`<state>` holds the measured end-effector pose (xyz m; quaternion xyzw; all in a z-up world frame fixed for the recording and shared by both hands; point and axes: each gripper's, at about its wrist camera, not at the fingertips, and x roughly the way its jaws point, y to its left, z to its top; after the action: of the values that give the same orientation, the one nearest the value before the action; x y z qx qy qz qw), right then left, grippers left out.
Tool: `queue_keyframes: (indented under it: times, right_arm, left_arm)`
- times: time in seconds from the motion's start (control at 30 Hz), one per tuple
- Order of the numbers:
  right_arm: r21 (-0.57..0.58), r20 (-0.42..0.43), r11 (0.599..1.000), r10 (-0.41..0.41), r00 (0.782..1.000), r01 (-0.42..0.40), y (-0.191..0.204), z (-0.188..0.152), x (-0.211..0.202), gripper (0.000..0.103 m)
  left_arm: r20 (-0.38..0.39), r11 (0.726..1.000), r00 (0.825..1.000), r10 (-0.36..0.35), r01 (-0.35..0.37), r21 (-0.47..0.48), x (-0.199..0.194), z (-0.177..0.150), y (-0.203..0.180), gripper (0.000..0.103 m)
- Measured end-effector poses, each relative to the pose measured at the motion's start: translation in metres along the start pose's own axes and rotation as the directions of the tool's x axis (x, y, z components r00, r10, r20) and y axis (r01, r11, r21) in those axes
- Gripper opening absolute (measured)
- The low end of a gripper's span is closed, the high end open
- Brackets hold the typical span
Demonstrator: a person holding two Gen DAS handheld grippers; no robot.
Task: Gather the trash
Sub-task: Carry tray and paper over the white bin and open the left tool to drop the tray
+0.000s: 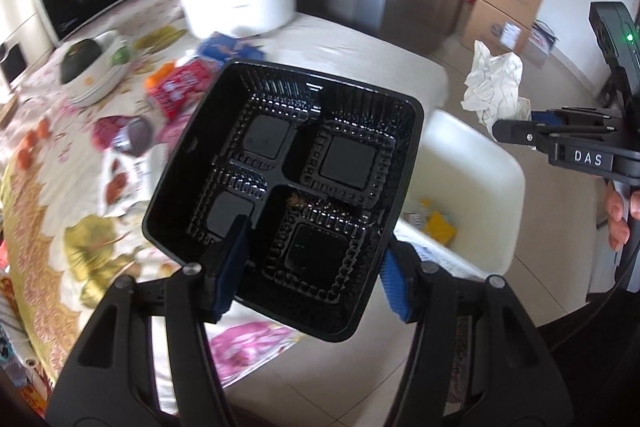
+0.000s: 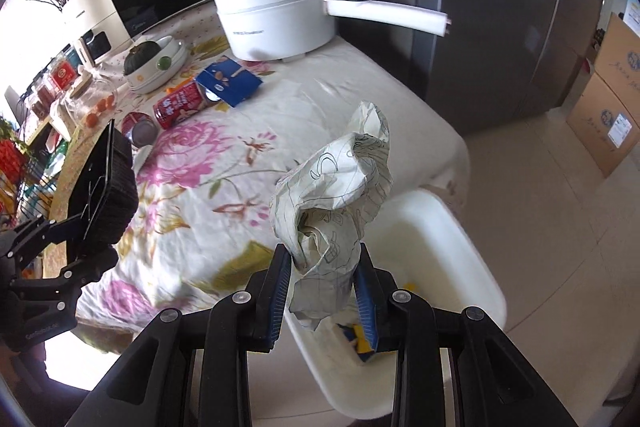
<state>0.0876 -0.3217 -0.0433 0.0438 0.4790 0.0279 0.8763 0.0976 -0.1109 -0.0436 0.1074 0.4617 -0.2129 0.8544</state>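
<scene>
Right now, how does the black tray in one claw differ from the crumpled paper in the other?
The black tray is rigid, glossy and split into four compartments; the crumpled paper is soft, pale and printed with thin lines. The tray is pinched by one edge in the left gripper; the paper is squeezed as a wad in the right gripper. Both are held up near the white bin.
</scene>
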Motion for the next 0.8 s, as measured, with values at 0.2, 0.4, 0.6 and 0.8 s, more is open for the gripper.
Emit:
queue_keyframes:
  times: [0.2,0.4,0.6,0.8]
  right_arm:
    - [0.016,-0.025,1.0,-0.022,0.999,0.022,-0.03,-0.014,-0.001,0.032]
    - [0.031,-0.054,0.998,-0.045,0.998,0.046,-0.056,-0.027,0.001,0.032]
    - [0.056,-0.087,0.996,-0.071,0.994,0.076,-0.082,-0.039,0.005,0.032]
    - [0.077,-0.113,0.991,-0.099,0.989,0.108,-0.103,-0.052,0.007,0.032]
  left_arm:
    - [-0.038,0.998,0.998,-0.057,0.058,0.037,0.023,0.011,-0.037,0.062]
    - [-0.063,0.99,0.994,-0.088,0.094,0.105,0.043,0.014,-0.079,0.062]
    - [-0.078,0.976,0.991,-0.11,0.123,0.18,0.061,0.014,-0.108,0.062]
    - [-0.092,0.961,0.983,-0.156,0.173,0.214,0.076,0.016,-0.13,0.062]
